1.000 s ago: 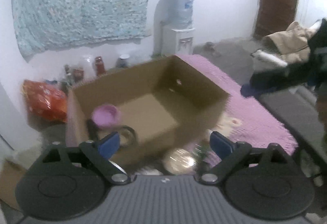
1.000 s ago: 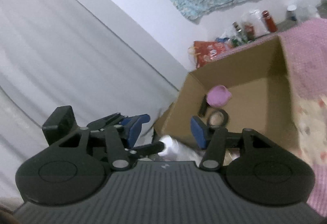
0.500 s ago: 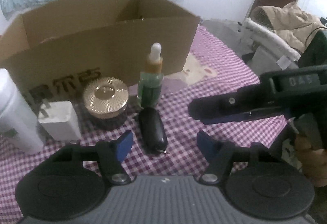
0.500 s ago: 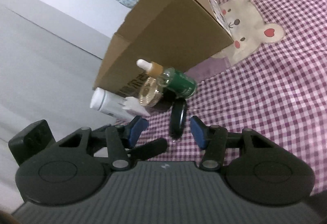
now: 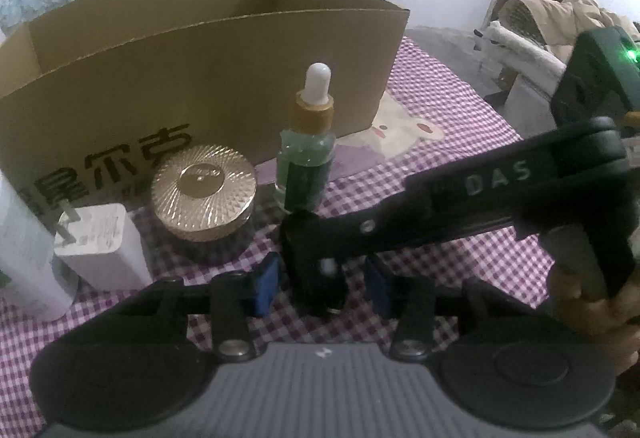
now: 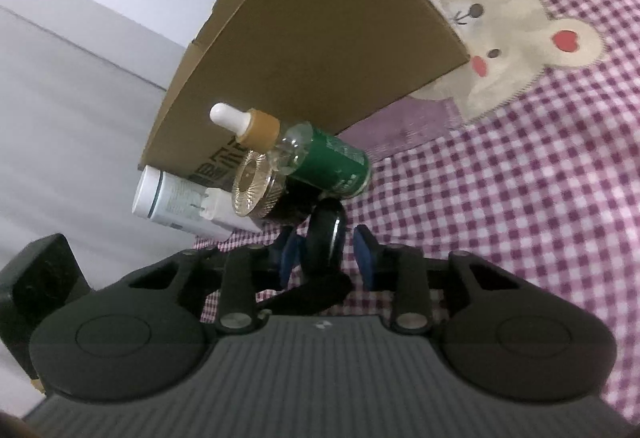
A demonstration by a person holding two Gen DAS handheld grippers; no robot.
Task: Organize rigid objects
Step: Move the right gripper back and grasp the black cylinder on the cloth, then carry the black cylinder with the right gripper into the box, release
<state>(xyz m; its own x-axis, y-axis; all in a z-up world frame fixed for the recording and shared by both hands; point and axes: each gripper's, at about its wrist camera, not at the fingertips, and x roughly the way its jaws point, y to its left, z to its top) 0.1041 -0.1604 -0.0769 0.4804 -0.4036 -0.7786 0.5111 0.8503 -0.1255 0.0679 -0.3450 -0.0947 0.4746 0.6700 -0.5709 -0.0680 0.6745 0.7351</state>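
Both grippers straddle the black case (image 6: 326, 234) lying on the checked cloth (image 6: 500, 198) before the box (image 5: 200, 78). Left gripper (image 5: 320, 284) and right gripper (image 6: 325, 256) have just been closing, pads not visibly pressing. Only the left view shows the hand (image 5: 592, 314).

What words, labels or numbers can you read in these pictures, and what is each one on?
"DAS": raised letters on the arm of the right tool, seen from the left wrist.
"尔古", with a partly hidden character before it: black print on the cardboard box.
Green label on the dropper bottle: pale print, too small to read.
White tube: fine print, too blurred to read.
Gold lid of the jar: centre mark unreadable.
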